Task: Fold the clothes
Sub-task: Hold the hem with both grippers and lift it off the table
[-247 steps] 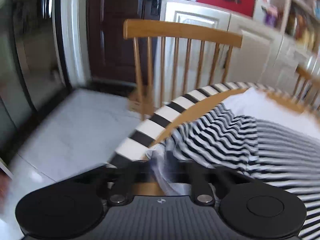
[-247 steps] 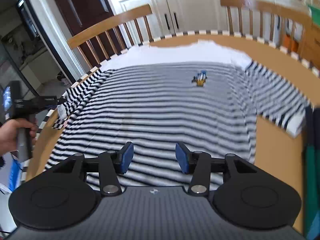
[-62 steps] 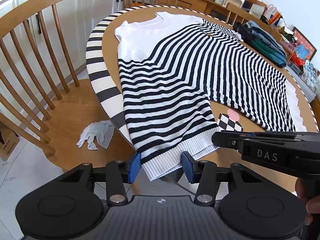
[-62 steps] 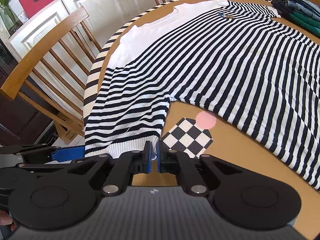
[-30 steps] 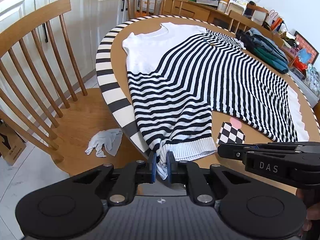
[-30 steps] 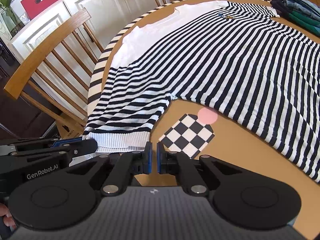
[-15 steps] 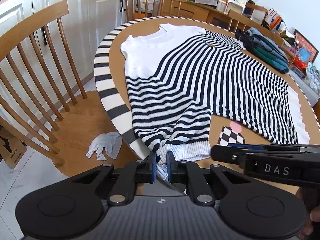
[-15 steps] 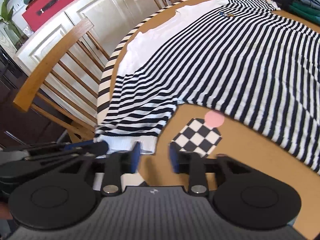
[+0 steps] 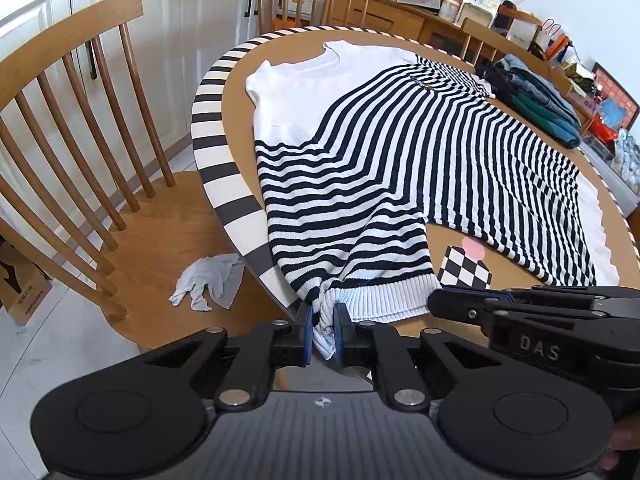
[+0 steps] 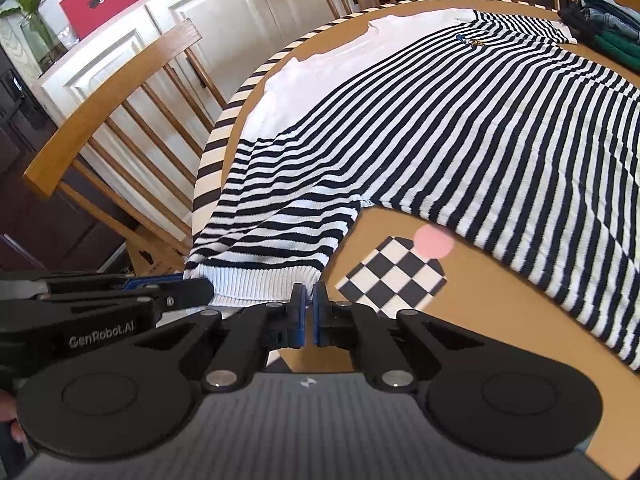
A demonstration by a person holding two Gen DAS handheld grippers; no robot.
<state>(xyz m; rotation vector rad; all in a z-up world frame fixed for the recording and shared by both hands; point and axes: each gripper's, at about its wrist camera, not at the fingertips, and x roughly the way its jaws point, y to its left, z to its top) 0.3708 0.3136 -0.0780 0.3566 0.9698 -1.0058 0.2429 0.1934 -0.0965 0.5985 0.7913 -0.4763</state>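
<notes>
Sweater (image 9: 400, 140): striped knit spread flat on the round table (image 9: 208, 128), neck at the far end. One sleeve runs toward the cameras, so it is probably the first part to fold in.
Chair (image 9: 72, 80): stands at the table's left with a rag (image 9: 208, 280) on its seat. Neither is part of the job.
Left gripper (image 9: 320, 328): clenched on the left corner of the cuff (image 9: 380, 296). White rib is bunched between its pads, at the table edge where the knit can be pinched from the side.
Cuff: lies across the near table edge, stretched between the two grippers, likely so the sleeve lifts as one straight edge.
Right gripper (image 10: 308, 308): its jaws have just been closing and now sit together at the cuff's right corner. The rib reaches their tips, but I cannot tell whether it is caught.
Checker patch (image 9: 466, 272): flat on bare table just right of the cuff.
Pile (image 9: 536, 96): clothes at the far right, well apart.
</notes>
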